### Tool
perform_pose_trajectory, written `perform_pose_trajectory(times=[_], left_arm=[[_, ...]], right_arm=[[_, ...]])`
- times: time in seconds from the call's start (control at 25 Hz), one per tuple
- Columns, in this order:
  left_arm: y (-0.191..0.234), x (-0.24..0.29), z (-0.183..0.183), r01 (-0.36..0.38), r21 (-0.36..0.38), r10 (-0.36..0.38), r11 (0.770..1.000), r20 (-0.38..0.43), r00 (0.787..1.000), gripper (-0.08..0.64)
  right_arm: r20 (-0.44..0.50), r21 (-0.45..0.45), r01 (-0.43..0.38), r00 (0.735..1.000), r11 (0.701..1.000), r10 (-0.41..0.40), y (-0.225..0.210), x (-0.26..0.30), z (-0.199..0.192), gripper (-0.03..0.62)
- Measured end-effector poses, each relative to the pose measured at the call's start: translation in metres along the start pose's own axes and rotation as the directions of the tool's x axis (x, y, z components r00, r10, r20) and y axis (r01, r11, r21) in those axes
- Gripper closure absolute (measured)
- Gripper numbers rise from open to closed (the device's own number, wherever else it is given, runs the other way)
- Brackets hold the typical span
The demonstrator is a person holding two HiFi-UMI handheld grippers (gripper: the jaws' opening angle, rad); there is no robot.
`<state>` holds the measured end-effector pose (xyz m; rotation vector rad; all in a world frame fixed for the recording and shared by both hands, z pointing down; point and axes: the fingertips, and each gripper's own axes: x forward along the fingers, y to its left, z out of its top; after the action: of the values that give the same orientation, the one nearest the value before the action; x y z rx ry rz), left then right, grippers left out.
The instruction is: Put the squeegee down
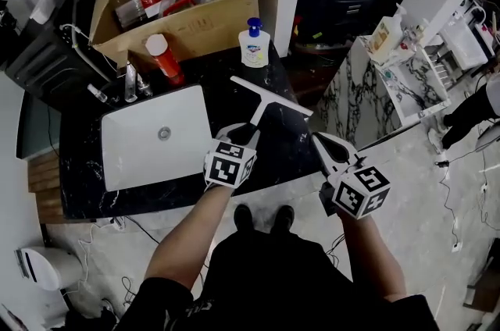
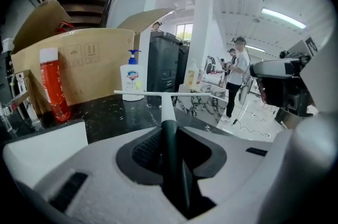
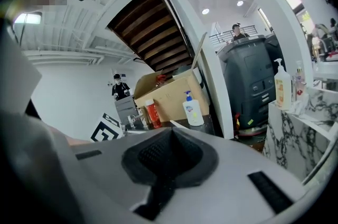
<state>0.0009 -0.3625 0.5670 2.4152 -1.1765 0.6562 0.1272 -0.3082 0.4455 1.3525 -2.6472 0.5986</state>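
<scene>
The squeegee [image 1: 266, 99] has a white T-shaped blade and a dark handle. My left gripper [image 1: 242, 137] is shut on that handle, and the blade points away from me over the black marble counter [image 1: 86, 165], to the right of the sink. In the left gripper view the dark handle [image 2: 170, 143] lies between the jaws of the left gripper [image 2: 171, 136]. The white blade [image 2: 169, 94] lies level, low over the counter, and I cannot tell whether it touches. My right gripper [image 1: 322, 142] hangs off the counter's right end, shut and empty. The right gripper [image 3: 169, 157] holds nothing in its own view either.
A white sink [image 1: 113, 165] with a faucet [image 1: 131, 83] lies left of the squeegee. Behind it stand a red can [image 1: 164, 58], a soap pump bottle [image 1: 253, 44] and an open cardboard box [image 1: 195, 21]. A marble shelf [image 1: 406, 80] is at right. People stand in the background.
</scene>
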Motion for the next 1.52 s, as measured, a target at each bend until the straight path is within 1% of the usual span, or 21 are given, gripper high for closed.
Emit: perform_pose_trajectory(times=[0.16, 0.32, 0.52, 0.64, 0.8, 1.0, 1.08, 1.16, 1.24, 1.4, 1.52], left_arm=[[0.003, 0.009, -0.004, 0.008, 0.047, -0.007, 0.999, -0.037, 0.999, 0.456], [0.007, 0.016, -0.010, 0.026, 0.095, -0.018, 0.995, -0.080, 0.997, 0.456], [0.013, 0.027, -0.023, 0.064, 0.170, -0.036, 0.983, -0.166, 0.985, 0.456], [0.021, 0.034, -0.036, 0.079, 0.180, -0.040, 0.981, -0.208, 0.977, 0.456], [0.024, 0.033, -0.038, 0.106, 0.174, -0.063, 0.979, -0.236, 0.970, 0.454], [0.031, 0.038, -0.044, 0.097, 0.233, -0.035, 0.968, -0.256, 0.966, 0.453], [0.031, 0.037, -0.044, 0.104, 0.254, -0.038, 0.962, -0.253, 0.967, 0.448], [0.031, 0.034, -0.039, 0.106, 0.272, -0.040, 0.957, -0.239, 0.970, 0.425], [0.033, 0.030, -0.031, 0.090, 0.284, -0.029, 0.954, -0.211, 0.977, 0.419], [0.037, 0.018, -0.010, 0.045, 0.269, -0.009, 0.962, -0.134, 0.991, 0.422], [0.034, 0.006, 0.008, 0.017, 0.261, 0.005, 0.965, -0.081, 0.997, 0.425]], right_arm=[[0.009, -0.007, 0.004, 1.000, 1.000, -0.004, -0.001, 0.003, 0.005, 0.586], [-0.002, -0.001, -0.002, 1.000, 1.000, 0.002, 0.003, 0.004, 0.001, 0.586], [-0.015, 0.011, -0.010, 1.000, 1.000, 0.010, 0.004, 0.006, -0.005, 0.586], [-0.020, 0.018, -0.013, 1.000, 1.000, 0.014, 0.005, 0.007, -0.008, 0.586], [-0.027, 0.028, -0.018, 0.999, 0.999, 0.019, 0.005, 0.007, -0.009, 0.586], [-0.036, 0.038, -0.021, 0.999, 0.999, 0.023, 0.005, 0.008, -0.012, 0.586], [-0.039, 0.038, -0.025, 0.999, 0.999, 0.027, 0.006, 0.008, -0.014, 0.586], [-0.042, 0.036, -0.031, 0.999, 0.999, 0.033, 0.006, 0.008, -0.014, 0.586], [-0.044, 0.035, -0.037, 0.998, 0.999, 0.039, 0.007, 0.008, -0.015, 0.586], [-0.046, 0.031, -0.055, 0.997, 0.998, 0.057, 0.009, 0.009, -0.014, 0.586], [-0.045, 0.026, -0.068, 0.997, 0.997, 0.069, 0.007, 0.007, -0.012, 0.586]])
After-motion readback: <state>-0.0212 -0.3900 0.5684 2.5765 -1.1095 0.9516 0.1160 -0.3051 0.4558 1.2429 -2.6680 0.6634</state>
